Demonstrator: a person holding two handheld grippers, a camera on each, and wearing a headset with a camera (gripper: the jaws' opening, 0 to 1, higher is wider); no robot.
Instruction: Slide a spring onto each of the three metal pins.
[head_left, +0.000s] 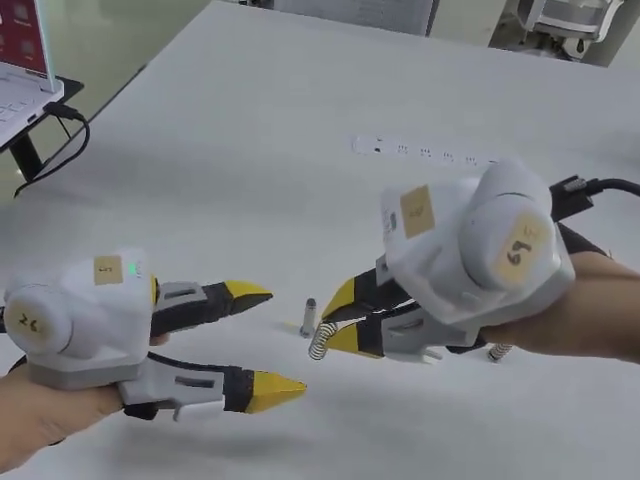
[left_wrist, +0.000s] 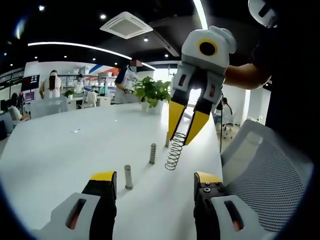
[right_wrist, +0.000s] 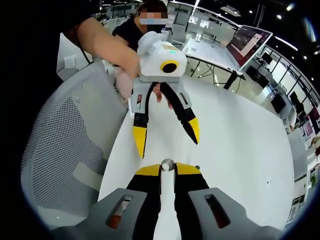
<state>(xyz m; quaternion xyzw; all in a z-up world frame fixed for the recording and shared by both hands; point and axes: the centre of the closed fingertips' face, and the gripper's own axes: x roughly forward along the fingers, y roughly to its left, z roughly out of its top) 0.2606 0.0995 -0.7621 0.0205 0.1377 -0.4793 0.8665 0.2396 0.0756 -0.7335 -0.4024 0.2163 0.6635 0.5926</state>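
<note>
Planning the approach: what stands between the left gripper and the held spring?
One upright pin between left gripper and spring, in the head view.

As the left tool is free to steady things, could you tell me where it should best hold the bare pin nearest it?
Probably low on the shaft of the bare pin, coming in level from the side the open left tool faces. It stands upright and slim, and its top should stay free for the spring held in the right tool.
</note>
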